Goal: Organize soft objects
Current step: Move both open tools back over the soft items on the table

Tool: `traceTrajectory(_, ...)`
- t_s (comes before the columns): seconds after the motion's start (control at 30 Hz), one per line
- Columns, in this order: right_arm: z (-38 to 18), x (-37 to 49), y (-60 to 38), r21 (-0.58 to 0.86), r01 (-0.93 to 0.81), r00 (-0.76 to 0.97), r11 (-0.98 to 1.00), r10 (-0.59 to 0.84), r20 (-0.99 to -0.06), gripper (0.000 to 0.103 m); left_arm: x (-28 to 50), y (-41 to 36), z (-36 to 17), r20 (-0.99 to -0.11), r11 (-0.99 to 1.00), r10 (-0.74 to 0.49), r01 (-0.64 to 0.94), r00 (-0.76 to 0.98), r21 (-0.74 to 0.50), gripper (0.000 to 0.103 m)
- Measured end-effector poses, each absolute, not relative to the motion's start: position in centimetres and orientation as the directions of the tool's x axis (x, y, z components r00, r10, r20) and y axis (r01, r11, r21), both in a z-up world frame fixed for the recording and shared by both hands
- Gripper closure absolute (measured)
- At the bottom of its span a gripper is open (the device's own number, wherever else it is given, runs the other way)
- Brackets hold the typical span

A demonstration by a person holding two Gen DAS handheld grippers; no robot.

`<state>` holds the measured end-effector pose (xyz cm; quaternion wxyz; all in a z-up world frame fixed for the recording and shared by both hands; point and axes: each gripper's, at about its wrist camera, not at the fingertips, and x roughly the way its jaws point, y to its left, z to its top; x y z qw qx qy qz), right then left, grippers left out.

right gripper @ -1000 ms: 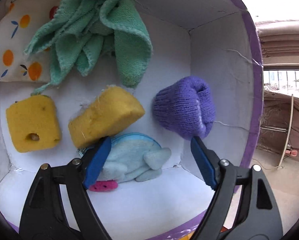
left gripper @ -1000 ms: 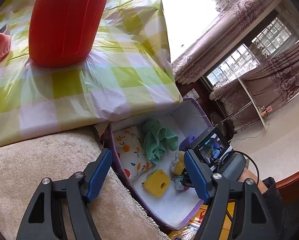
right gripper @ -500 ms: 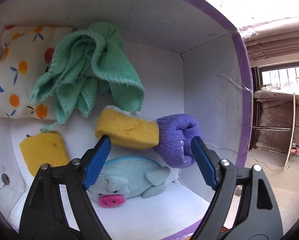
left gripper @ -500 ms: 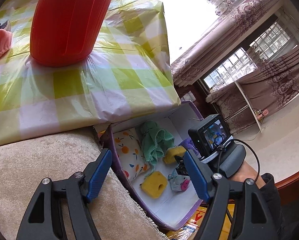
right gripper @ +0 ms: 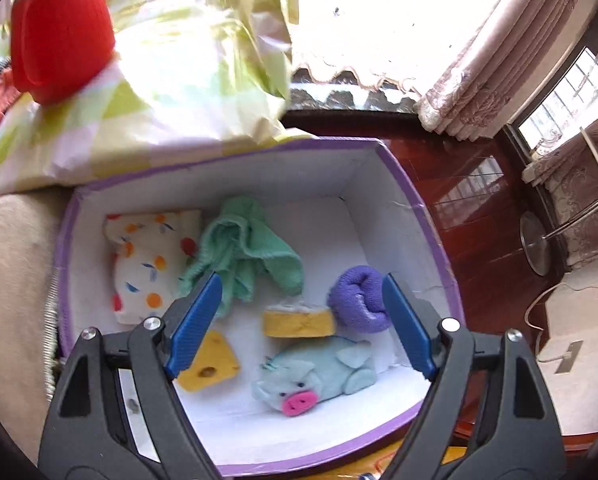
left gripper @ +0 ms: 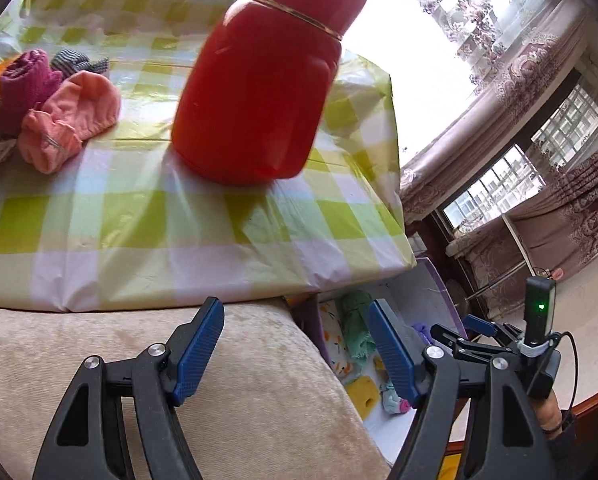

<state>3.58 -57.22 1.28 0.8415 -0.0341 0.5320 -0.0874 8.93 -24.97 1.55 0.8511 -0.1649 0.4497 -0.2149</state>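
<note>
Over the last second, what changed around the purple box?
The right gripper pulled up out of the purple box, jaws open and empty, so the whole box now shows. The left gripper swung toward the table, bringing the pink cloth into view. The yellow sponge, purple sock and blue pig stayed inside.

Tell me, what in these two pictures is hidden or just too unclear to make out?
- Box contents, left wrist view: the left gripper finger and the beige cushion cover most of the purple box.
- Soft pile on the checked tablecloth: cut off by the left edge beyond the pink cloth.
- Red bottle, right wrist view: blurred, top cropped.
- Yellow sponge: partly behind the right gripper finger.
</note>
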Motion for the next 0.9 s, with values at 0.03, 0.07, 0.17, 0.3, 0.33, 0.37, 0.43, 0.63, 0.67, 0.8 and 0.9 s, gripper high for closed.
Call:
traceTrajectory(0.03, 1.9, 3.6, -56.4, -0.111, 0.101, 0.443, 0.989, -0.144, -0.885, 0.019, 8.8, -23.9, 1.7, -0.69, 0.859, -0.5, 0.2, 0.523, -0.471, 0.028)
traceTrajectory(0.07, 1.1, 4.0, -54.5, -0.076, 0.086, 0.464, 0.993, -0.107, -0.879, 0.019, 8.7, -22.8, 1.8, -0.687, 0.865, -0.486, 0.183, 0.54, -0.468, 0.028)
traceTrajectory(0.17, 1.5, 4.5, -50.8, 0.018, 0.029, 0.513, 0.999, 0.0, -0.858, 0.019, 8.2, -19.5, 1.8, -0.682, 0.876, -0.443, 0.121, 0.583, -0.466, 0.028)
traceTrajectory(0.3, 2.1, 5.2, -46.0, 0.077, -0.062, 0.541, 0.995, 0.099, -0.835, 0.019, 7.5, -15.2, 1.8, -0.677, 0.881, -0.391, 0.041, 0.623, -0.471, 0.028)
traceTrajectory(0.33, 2.3, 5.4, -44.8, 0.083, -0.092, 0.541, 0.992, 0.119, -0.833, 0.019, 7.3, -14.2, 1.9, -0.676, 0.882, -0.377, 0.024, 0.633, -0.47, 0.028)
traceTrajectory(0.37, 2.4, 5.3, -43.6, 0.079, -0.116, 0.541, 0.99, 0.13, -0.831, 0.019, 7.0, -13.1, 1.9, -0.674, 0.883, -0.364, 0.008, 0.642, -0.47, 0.028)
traceTrajectory(0.43, 2.6, 5.4, -41.5, 0.087, -0.16, 0.534, 0.983, 0.16, -0.83, 0.019, 6.6, -11.2, 1.9, -0.671, 0.882, -0.337, -0.028, 0.661, -0.47, 0.028)
traceTrajectory(0.63, 2.5, 6.4, -36.6, 0.128, -0.247, 0.511, 0.961, 0.241, -0.825, 0.019, 5.0, -5.6, 2.3, -0.647, 0.867, -0.24, -0.141, 0.724, -0.478, 0.028)
traceTrajectory(0.67, 2.5, 6.6, -36.0, 0.137, -0.256, 0.51, 0.957, 0.254, -0.822, 0.019, 4.7, -4.5, 2.4, -0.64, 0.862, -0.216, -0.164, 0.738, -0.48, 0.028)
traceTrajectory(0.8, 2.7, 7.9, -32.9, 0.152, -0.295, 0.527, 0.943, 0.293, -0.797, 0.019, 4.4, -0.1, 2.5, -0.621, 0.819, -0.115, -0.28, 0.775, -0.501, 0.028)
traceTrajectory(0.9, 3.1, 9.0, -30.5, 0.14, -0.319, 0.557, 0.937, 0.305, -0.772, 0.019, 4.4, 3.0, 1.8, -0.63, 0.764, -0.067, -0.366, 0.774, -0.532, 0.028)
